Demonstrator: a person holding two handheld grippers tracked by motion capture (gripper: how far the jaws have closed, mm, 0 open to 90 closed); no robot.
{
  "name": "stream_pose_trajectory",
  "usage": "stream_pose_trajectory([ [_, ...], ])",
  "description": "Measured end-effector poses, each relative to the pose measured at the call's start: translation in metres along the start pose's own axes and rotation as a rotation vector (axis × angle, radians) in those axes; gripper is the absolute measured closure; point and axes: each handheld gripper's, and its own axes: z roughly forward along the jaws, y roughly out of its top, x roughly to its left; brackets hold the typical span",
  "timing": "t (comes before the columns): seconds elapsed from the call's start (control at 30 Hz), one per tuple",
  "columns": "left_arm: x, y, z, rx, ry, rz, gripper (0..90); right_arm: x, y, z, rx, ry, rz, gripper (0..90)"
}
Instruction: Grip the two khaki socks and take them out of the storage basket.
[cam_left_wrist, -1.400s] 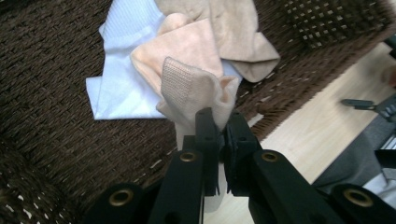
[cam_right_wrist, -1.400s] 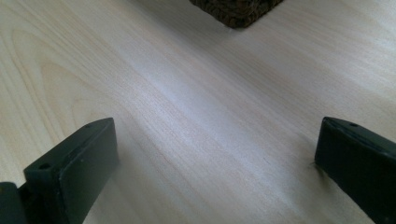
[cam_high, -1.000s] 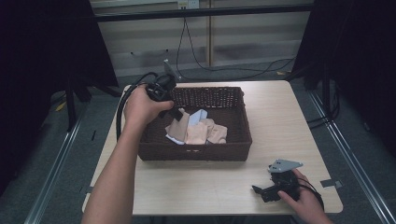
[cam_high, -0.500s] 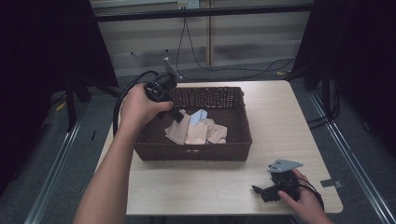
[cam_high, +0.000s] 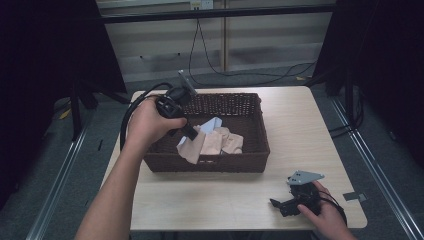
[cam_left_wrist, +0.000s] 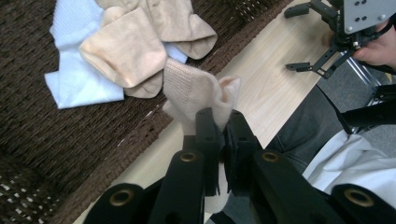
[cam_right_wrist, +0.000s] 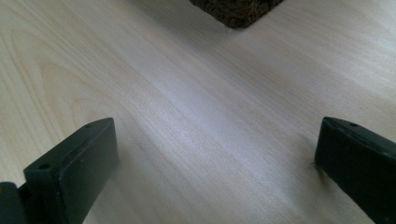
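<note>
A: Start big: the pale wooden table (cam_high: 235, 200), and sitting on it the dark woven basket (cam_high: 252, 150), our landmark. It takes up the table's middle, towards the far edge.

B: And inside the basket, a heap of cloth (cam_high: 222, 140) against the near wall: beige socks piled on a light blue piece (cam_left_wrist: 74, 79). The left gripper view shows that blue fabric lying flat on the weave, with the beige ones overlapping it.

A: Over the basket's left end comes the person's left forearm (cam_high: 115, 190), reaching in from the near side, hand wrapped around the left gripper (cam_left_wrist: 223, 123). Black cable (cam_high: 127, 112) loops off to the basket's left.

B: Look at those jaws! Pressed together on a beige sock (cam_left_wrist: 201, 95), pinched at one end. In the left gripper view the sock hangs above the basket's near rim, half over weave, half over bare table. It is clear of the heap.

A: Lifted, then?

B: It sits above the rim, apart from the others; how high I can't tell.

A: Now the near right side of the basket, well apart from it: the right gripper (cam_high: 285, 204) rests low at the table's near right corner, hand behind it, grey three-cornered plate (cam_high: 304, 176) on top.

B: Its jaws stand wide apart with nothing between them but wood grain. One corner of the basket (cam_right_wrist: 236, 11) peeks in at the top of the right gripper view.

A: Smallest item: a dark scrap of tape (cam_high: 351, 196) on the table, right of that gripper.
</note>
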Motion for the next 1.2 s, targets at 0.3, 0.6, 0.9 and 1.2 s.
stream_pose_trajectory([
  [0.3, -0.004, -0.015, 0.014, 0.004, -0.006, 0.022, 85.8, 0.000, 0.000, 0.000, 0.000, 0.000, 0.000, 0.0],
  [0.6, -0.008, -0.028, 0.035, -0.010, -0.019, 0.038, 85.5, 0.000, 0.000, 0.000, 0.000, 0.000, -0.002, 0.0],
  [0.9, -0.007, -0.038, 0.066, 0.012, -0.022, 0.037, 85.4, 0.000, 0.000, 0.000, 0.003, 0.001, -0.002, 0.0],
  [1.2, -0.008, -0.044, 0.091, 0.039, -0.036, 0.033, 84.9, 0.000, 0.000, 0.000, 0.003, 0.001, -0.002, 0.0],
])
